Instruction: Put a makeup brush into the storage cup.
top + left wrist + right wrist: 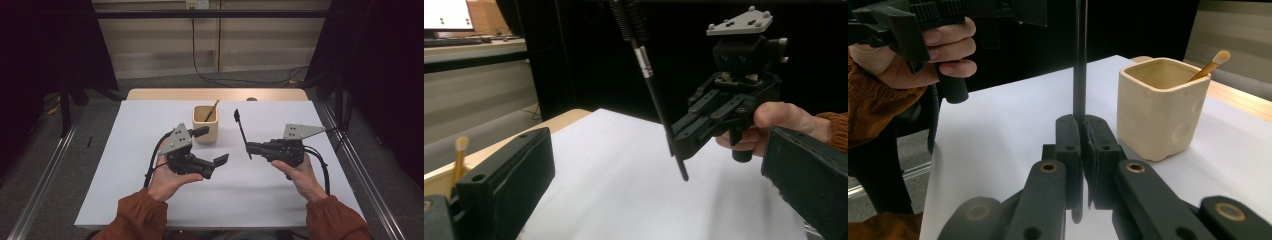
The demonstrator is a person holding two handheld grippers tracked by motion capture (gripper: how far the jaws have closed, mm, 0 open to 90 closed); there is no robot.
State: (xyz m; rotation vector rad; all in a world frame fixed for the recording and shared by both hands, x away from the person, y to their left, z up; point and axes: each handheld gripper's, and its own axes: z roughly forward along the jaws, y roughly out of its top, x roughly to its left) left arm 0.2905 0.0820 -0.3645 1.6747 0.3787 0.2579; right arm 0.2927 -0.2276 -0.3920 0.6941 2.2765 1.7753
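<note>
Right gripper (1082,145) fingers pinch a black brush (241,131) upright; left gripper (212,146) fingers are spread. Next, I judge, lower it into the beige cup (205,124).

A thin black brush (242,133) — long dark handle with a metal band below a darker, ribbed head — stands nearly upright above the white bench (150,200), leaning slightly. Its lower handle is clamped between the right gripper (249,147)'s fingers (1068,135), its lower tip just above the bench — near a cream cup (205,124).
</note>
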